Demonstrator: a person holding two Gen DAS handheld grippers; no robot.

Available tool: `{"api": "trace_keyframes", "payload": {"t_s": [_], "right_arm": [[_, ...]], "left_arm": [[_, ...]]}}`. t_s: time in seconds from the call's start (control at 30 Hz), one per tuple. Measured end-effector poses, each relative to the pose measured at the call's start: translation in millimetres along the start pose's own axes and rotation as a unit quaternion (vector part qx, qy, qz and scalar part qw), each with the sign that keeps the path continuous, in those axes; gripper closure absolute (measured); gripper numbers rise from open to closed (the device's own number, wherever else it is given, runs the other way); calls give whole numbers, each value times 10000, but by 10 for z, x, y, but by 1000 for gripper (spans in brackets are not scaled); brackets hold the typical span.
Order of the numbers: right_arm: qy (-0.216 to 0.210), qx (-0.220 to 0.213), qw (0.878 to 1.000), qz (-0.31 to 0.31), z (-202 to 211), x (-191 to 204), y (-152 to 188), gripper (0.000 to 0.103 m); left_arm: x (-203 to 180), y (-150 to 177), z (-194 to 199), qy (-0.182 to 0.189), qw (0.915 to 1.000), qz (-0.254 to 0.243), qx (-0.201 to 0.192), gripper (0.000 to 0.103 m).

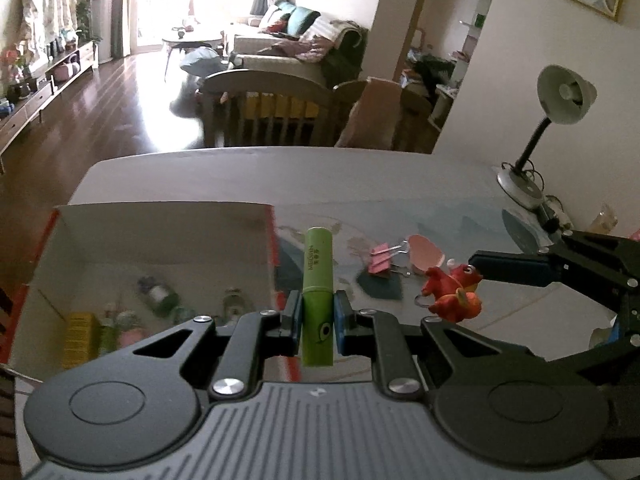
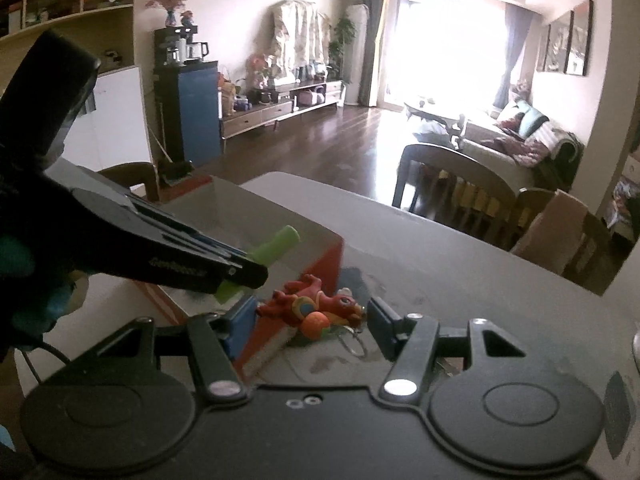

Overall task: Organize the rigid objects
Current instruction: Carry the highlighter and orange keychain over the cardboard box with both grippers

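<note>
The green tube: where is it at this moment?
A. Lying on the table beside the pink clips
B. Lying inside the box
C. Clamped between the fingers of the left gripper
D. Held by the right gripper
C: the left gripper has its two fingers closed on the green tube, which stands upright between them.

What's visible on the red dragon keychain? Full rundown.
The red dragon keychain is a small glossy figure, plastic or rubber by its look, red with orange and teal patches and a metal key ring at one end. It lies on its side on the table, beside the red-sided box. The right gripper is open, fingers flanking it; contact cannot be told.
</note>
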State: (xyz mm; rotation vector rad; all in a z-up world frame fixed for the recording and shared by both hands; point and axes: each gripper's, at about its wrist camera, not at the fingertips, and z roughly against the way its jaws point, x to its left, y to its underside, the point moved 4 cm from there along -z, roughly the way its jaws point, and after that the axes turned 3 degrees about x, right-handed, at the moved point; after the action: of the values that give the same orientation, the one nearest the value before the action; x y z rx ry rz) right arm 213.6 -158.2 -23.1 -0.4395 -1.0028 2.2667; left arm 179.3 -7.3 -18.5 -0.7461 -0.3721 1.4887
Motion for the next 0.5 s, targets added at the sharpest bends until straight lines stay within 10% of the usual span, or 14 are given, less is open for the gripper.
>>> {"api": "trace_keyframes", "payload": {"t_s": [0.5], "right_arm": [[-256, 60, 9996, 39, -469, 567, -417, 43]], "left_arm": [[960, 35, 270, -396, 9988, 263, -93, 87]]}}
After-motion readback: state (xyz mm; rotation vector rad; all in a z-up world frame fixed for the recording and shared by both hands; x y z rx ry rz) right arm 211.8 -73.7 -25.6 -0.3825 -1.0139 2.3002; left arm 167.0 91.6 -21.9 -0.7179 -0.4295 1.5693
